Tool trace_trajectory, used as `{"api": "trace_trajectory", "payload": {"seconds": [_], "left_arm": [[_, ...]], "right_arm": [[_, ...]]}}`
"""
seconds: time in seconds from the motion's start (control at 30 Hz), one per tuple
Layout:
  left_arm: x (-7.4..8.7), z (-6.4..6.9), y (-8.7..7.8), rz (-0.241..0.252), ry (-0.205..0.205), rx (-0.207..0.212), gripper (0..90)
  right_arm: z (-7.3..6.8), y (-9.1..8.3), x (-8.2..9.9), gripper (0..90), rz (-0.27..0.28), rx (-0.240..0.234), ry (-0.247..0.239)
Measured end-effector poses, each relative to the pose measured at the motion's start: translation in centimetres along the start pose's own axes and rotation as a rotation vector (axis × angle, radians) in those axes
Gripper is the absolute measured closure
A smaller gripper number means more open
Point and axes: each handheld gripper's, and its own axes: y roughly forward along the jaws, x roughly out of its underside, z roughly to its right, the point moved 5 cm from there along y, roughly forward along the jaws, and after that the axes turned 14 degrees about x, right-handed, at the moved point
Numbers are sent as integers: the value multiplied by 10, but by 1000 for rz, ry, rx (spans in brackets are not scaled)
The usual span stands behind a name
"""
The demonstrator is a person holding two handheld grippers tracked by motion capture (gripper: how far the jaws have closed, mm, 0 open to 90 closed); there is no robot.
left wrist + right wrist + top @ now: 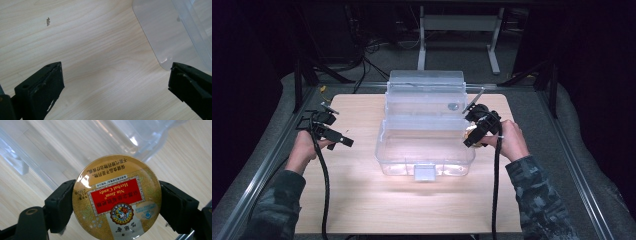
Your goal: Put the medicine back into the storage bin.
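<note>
I'm holding the round candy tin (116, 196) by its edges in my right gripper (116, 202) — the open clear box (424, 150) is lying just beside it, toward my left. My left gripper (116, 82) is hanging wide and empty over the bench (95, 50), farther from the box.

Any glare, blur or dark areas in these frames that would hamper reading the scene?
High view: surroundings dark, bright patch washing out the clear plastic box. Right gripper view: sharp, small glare spot on the candy tin, label readable though upside down. Left gripper view: evenly lit table, box corner hazy.
</note>
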Motion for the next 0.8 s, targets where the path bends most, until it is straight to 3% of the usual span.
{"api": "trace_trajectory", "payload": {"seconds": [0.1, 0.17, 0.5, 0.63, 0.67, 0.73, 0.77, 0.8], "left_arm": [[-1, 1, -2, -7, 5, -9, 1], [-1, 1, -3, -6, 4, -13, 1], [-1, 1, -4, -10, 6, -7, 1], [-1, 3, -2, -8, 8, 15, 1], [-1, 3, -2, -6, 8, 15, 1], [-1, 3, -1, -7, 8, 17, 1], [-1, 3, 0, -9, 9, 18, 1], [-1, 4, 0, -10, 7, 20, 1]], "right_arm": [[-7, 5, -6, 200, 6, -31, -11], [-11, 7, -9, 200, -5, -11, -21], [-32, 25, -19, 200, -19, -28, -45], [-38, 36, -18, 200, -37, -42, -43], [-38, 38, -17, 200, -47, -15, -49], [-40, 41, -16, 200, -57, -17, -53], [-42, 43, -16, 200, -57, -22, -46], [-44, 46, -15, 200, -43, -63, -35]]}}
